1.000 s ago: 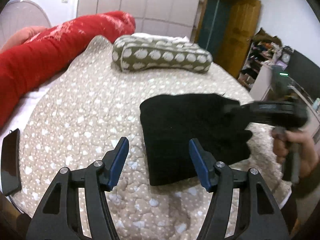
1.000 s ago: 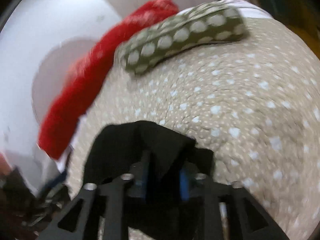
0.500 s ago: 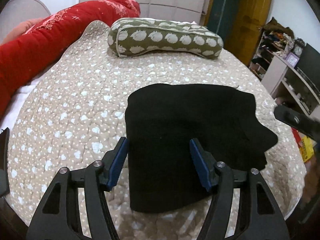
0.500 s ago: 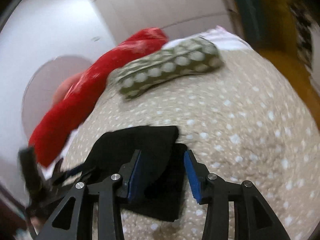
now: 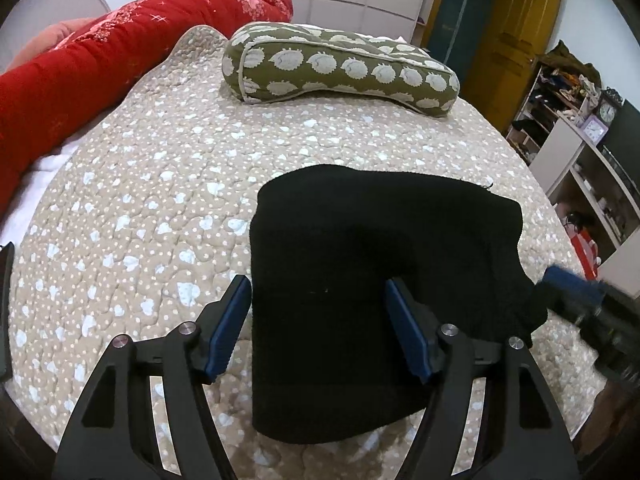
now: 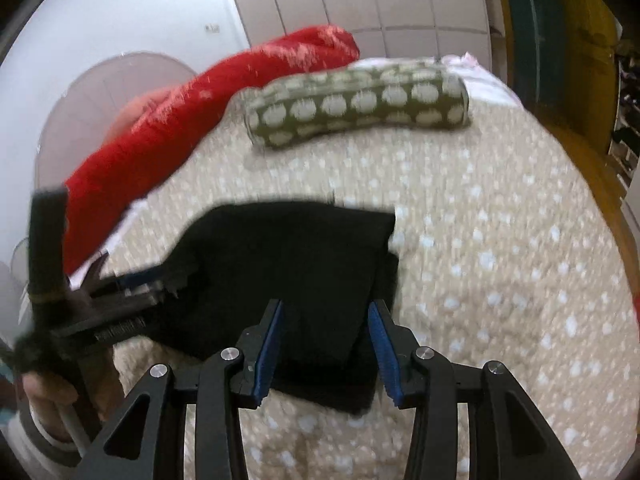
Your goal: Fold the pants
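Folded black knit pants (image 5: pixel 360 280) lie flat on the beige quilted bedspread (image 5: pixel 160 184) near its front edge, long axis near-to-far, bare quilt left and beyond. Left gripper (image 5: pixel 320 328) jaws opening, straddling the near left edge, not pinching. Right gripper (image 6: pixel 326 344) open above the right corner; green patterned pillow (image 5: pixel 340 68) well apart, far side.

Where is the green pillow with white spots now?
In both wrist views the green pillow lies at the far end of the bed cover, beyond the folded black pants, beside the red blanket.
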The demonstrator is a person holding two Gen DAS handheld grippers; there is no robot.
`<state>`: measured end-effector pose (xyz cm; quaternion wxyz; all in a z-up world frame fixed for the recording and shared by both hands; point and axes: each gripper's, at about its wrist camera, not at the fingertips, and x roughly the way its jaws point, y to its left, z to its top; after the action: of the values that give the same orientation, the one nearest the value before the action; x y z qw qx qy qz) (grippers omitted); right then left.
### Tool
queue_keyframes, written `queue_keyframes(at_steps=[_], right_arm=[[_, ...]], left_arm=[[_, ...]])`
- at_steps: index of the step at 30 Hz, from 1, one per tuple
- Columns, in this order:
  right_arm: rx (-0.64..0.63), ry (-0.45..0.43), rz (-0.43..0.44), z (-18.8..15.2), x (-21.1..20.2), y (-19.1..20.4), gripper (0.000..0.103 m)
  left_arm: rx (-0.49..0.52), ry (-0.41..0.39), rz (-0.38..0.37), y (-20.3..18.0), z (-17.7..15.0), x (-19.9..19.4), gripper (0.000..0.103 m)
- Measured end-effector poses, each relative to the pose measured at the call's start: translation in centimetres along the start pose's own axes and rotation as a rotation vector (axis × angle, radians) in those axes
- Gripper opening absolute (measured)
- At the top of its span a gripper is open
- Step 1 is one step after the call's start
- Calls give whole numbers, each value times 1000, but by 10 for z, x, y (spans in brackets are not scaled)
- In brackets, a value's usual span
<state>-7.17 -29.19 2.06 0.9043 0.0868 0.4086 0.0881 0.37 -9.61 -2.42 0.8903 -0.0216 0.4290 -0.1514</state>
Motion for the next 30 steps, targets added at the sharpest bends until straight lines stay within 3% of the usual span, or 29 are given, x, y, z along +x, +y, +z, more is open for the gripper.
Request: queue_keyframes(at_steps=[5, 15, 18, 25, 28, 30], right_arm=[[1, -48, -14, 23, 10, 9, 42], [60, 75, -33, 31, 78, -14, 44], [65, 61, -27, 32, 83, -16, 45], [68, 19, 0, 24, 42, -15, 45], [1, -11, 9, 6, 15, -4, 45], [-51, 31, -23, -9, 17, 3, 46]], left_arm=[[0, -25, 12, 1, 11, -5, 69], [-5, -2, 19, 3, 26, 19, 69], [-16, 3, 21, 4, 27, 24, 79], [-26, 5, 11, 6, 25, 23, 79], [-33, 3, 11, 6, 23, 24, 79], [-39, 8, 8, 4, 21, 24, 79]])
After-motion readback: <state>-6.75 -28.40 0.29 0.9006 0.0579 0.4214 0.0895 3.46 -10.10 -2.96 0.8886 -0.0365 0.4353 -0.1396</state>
